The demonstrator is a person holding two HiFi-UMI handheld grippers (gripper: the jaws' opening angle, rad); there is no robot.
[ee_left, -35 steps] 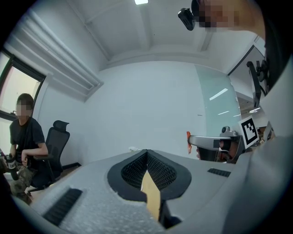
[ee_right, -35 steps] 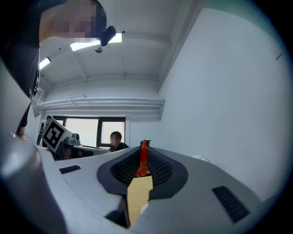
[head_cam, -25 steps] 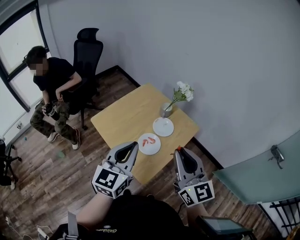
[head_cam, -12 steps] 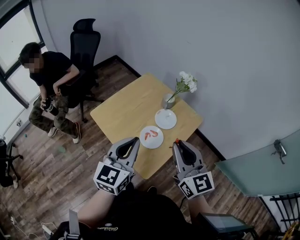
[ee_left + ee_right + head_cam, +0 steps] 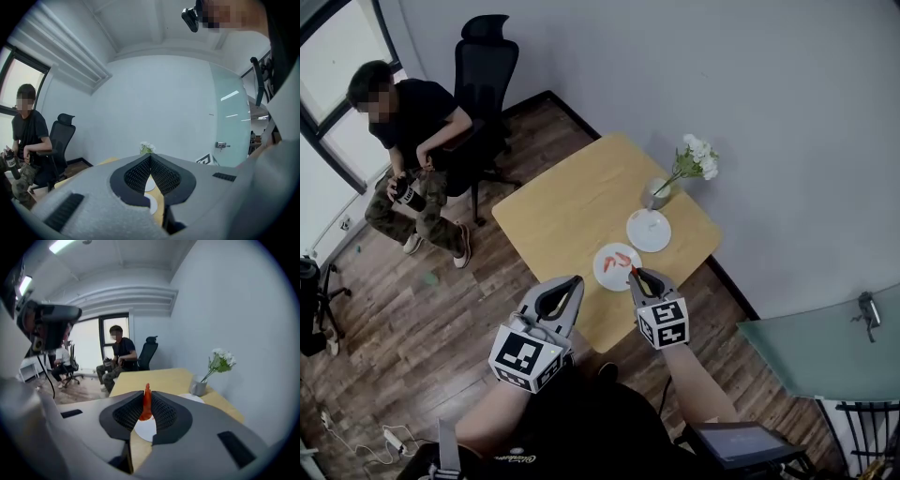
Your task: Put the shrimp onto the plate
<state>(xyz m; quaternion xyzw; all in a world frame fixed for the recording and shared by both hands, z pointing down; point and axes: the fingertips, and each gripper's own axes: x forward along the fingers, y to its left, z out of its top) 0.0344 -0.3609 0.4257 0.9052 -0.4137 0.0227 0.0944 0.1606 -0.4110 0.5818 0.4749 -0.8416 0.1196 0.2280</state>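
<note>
Two white plates lie on the wooden table (image 5: pixel 562 211). The near plate (image 5: pixel 609 274) carries orange shrimp (image 5: pixel 620 258); the far plate (image 5: pixel 649 231) is bare. My right gripper (image 5: pixel 634 273) hovers over the near plate's right rim, shut on one orange shrimp (image 5: pixel 146 405) that stands upright between its jaws, with the near plate (image 5: pixel 145 430) showing below it. My left gripper (image 5: pixel 574 281) hangs off the table's front edge, left of the near plate. In its own view the left gripper (image 5: pixel 150 158) is shut with nothing between its jaws.
A small grey vase (image 5: pixel 657 193) with white flowers (image 5: pixel 697 156) stands behind the far plate near the wall. A person (image 5: pixel 408 122) sits on a black office chair (image 5: pixel 483 70) at the far left. A glass panel (image 5: pixel 820 352) lies at the lower right.
My right gripper has moved forward and to the left with the shrimp, from off the table's front corner to above the near plate's rim. The left gripper has hardly moved.
</note>
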